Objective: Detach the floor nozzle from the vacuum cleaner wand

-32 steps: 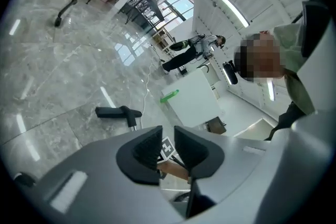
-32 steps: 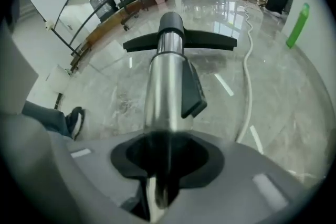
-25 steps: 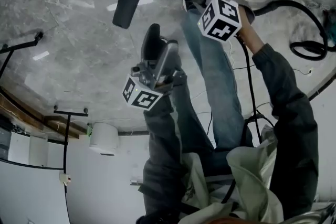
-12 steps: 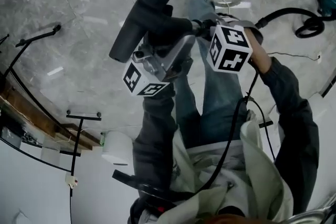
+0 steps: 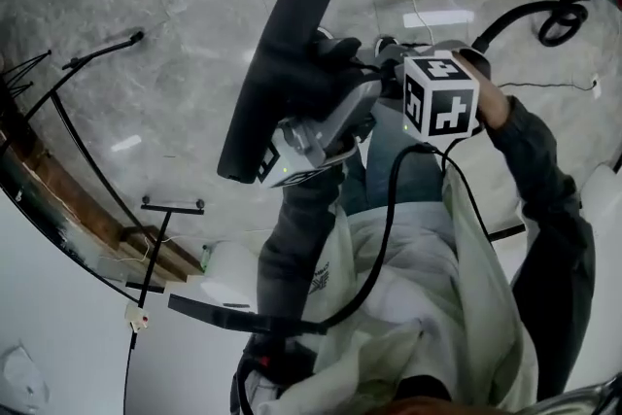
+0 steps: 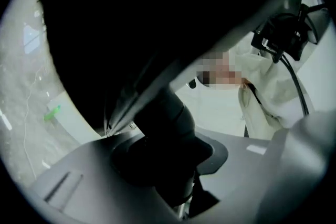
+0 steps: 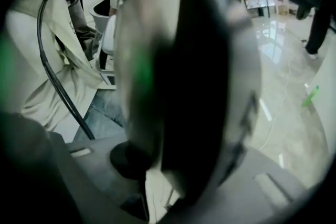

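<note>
Nearest the camera, a pale jacket (image 5: 428,306) and two dark sleeves fill the lower head view, and a black cable (image 5: 389,228) runs up across the jacket. Above them both grippers are raised close together. The left gripper (image 5: 335,97) has just been closing. Its grey fingers (image 6: 79,186) are clamped on the black round neck of the floor nozzle (image 5: 282,53). The right gripper (image 5: 389,63) sits just beside it, marker cube (image 5: 442,97) uppermost. Its fingers have just been opening, yet a thick grey-and-black body, blurred, fills the gap and meets both. This reads as the wand (image 7: 173,60) at its joint with the nozzle. The nozzle is held in the air, clear of the floor, its long black bar slanting up to the right. It is not yet detached. Beyond lies a grey marble floor (image 5: 175,15), with a black hose (image 5: 525,10) looping at upper right.
</note>
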